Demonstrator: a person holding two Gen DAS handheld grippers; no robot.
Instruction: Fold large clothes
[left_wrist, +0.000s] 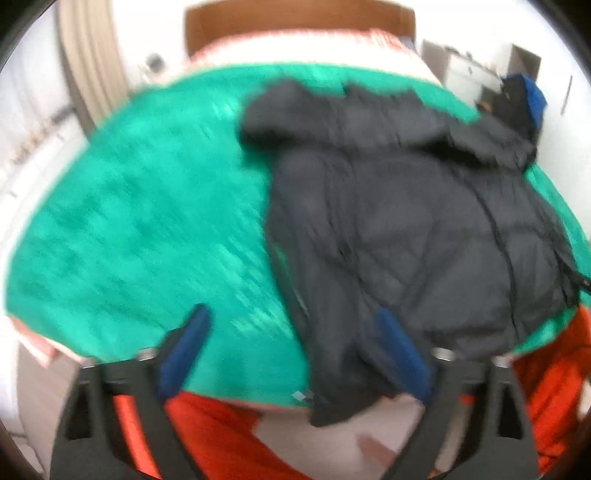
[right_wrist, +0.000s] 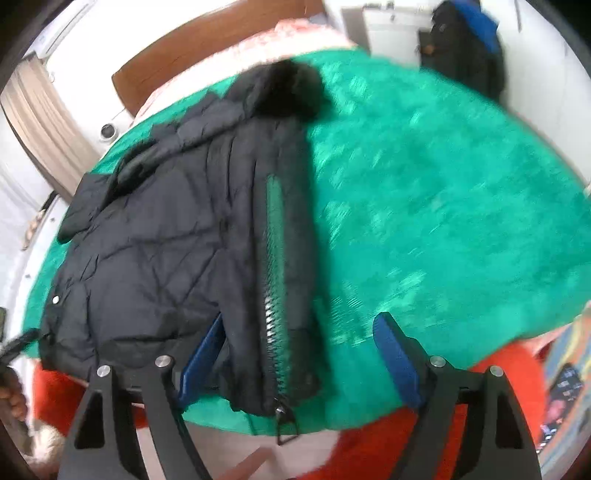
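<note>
Nearest the lens, the left gripper (left_wrist: 291, 354) stands spread wide with nothing between its blue pads; its right-hand pad overlaps the hem of the dark quilted jacket (left_wrist: 406, 221) in the picture, and whether it touches the cloth cannot be told. The right gripper (right_wrist: 301, 356) is spread too, its jaws straddling the zipper edge (right_wrist: 275, 295) at the hem without pinching it. Just beyond them, the jacket lies flat on the green blanket (right_wrist: 443, 203) that covers the bed, hem toward the near edge, its fur-trimmed hood (right_wrist: 288, 88) toward the brown headboard (right_wrist: 207, 48) at the far end.

By my reading, a fold or a smoothing pass is finished and both hands are free between grasps. The next move calls for taking fresh hold, likely at the hem corners, to bring the hem up toward the hood.

No brand, label or writing can be read; the frames are blurred
</note>
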